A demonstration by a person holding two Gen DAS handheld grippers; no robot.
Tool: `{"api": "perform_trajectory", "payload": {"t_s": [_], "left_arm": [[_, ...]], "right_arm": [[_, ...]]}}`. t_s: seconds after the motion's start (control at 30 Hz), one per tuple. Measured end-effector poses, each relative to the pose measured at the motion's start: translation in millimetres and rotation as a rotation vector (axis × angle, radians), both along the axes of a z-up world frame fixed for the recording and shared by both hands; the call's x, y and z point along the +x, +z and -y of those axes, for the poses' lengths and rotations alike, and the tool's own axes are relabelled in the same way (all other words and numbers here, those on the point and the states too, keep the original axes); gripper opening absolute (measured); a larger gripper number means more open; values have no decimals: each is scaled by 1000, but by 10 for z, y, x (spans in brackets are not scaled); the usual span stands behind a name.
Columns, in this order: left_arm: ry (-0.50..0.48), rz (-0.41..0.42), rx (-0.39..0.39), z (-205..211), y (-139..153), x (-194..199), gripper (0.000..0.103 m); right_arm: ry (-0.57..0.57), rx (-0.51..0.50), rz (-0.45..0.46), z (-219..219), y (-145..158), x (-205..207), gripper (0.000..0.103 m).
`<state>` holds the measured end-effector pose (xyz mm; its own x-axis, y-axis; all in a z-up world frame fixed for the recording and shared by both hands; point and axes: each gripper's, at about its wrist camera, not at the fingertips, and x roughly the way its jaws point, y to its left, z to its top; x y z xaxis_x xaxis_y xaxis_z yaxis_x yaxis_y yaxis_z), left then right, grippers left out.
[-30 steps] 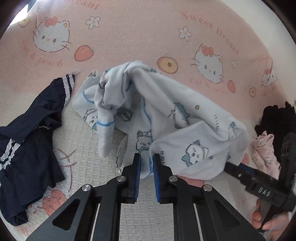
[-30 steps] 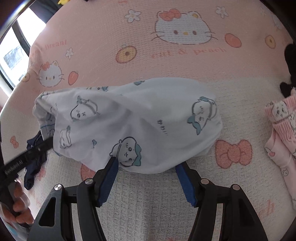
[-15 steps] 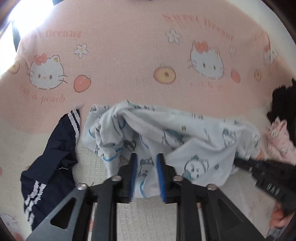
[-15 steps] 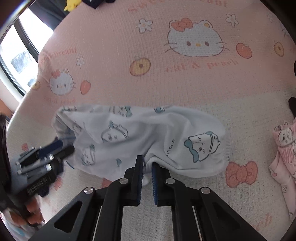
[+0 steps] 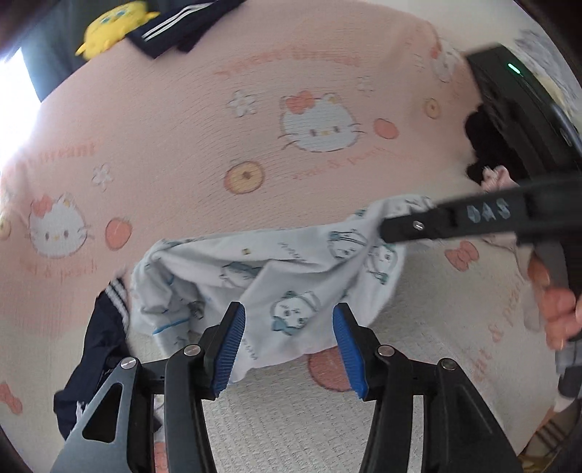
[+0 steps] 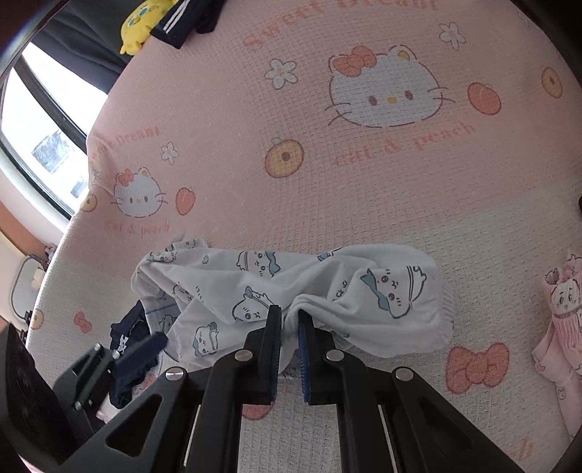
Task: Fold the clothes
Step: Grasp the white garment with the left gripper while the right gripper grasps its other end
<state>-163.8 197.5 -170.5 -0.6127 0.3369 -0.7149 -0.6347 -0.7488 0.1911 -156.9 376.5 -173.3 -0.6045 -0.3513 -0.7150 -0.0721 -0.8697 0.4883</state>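
Right wrist: right tongs (image 6: 289, 320) pinch white garment (image 6: 327, 291).

Soft matt printed cloth garment (image 6: 291, 291) on a waffle-textured woven blanket (image 6: 327, 182); ribbed blue pads (image 5: 229, 345).

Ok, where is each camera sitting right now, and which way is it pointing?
Left wrist: rides the left gripper, facing forward over the white printed garment on the pink blanket; open blue pads, a hand holding the right gripper.
Right wrist: rides the right gripper, shut on the same garment; the left gripper shows at lower left.
Shared: garment, blanket, navy clothing, yellow plush.
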Motion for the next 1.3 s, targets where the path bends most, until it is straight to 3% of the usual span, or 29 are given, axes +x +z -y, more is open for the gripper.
{"api": "perform_trajectory", "payload": {"t_s": [0.23,0.37,0.4,0.43,0.5,0.63,0.73,0.93,1.17,1.3], "left_arm": [[-108,-31,-72,-302,-199,117,47],[-107,-60,-92,-396,-324,101,47],[-100,-68,-98,-405,-357,92,44],[-95,-77,-111,-423,-397,79,29],[-69,-63,-147,-433,-465,26,18],[-25,17,-84,-388,-459,-124,13],[9,77,-15,-328,-402,-234,13],[43,123,23,-275,-338,-412,13],[49,70,-13,-277,-300,-532,13],[85,112,-14,-193,-334,-635,14]], "right_arm": [[12,-11,4,-16,13,-10,7],[-1,-37,0,-42,22,-21,7],[-4,-41,-1,-49,24,-22,7],[-7,-37,1,-54,25,-22,7],[-5,-35,11,-57,18,-20,8],[-10,-9,40,-55,-27,4,10],[-19,-16,60,-78,-83,55,35],[-50,-49,78,-83,-225,249,36],[33,63,88,179,-297,285,36],[115,110,68,367,-289,190,36]]}}
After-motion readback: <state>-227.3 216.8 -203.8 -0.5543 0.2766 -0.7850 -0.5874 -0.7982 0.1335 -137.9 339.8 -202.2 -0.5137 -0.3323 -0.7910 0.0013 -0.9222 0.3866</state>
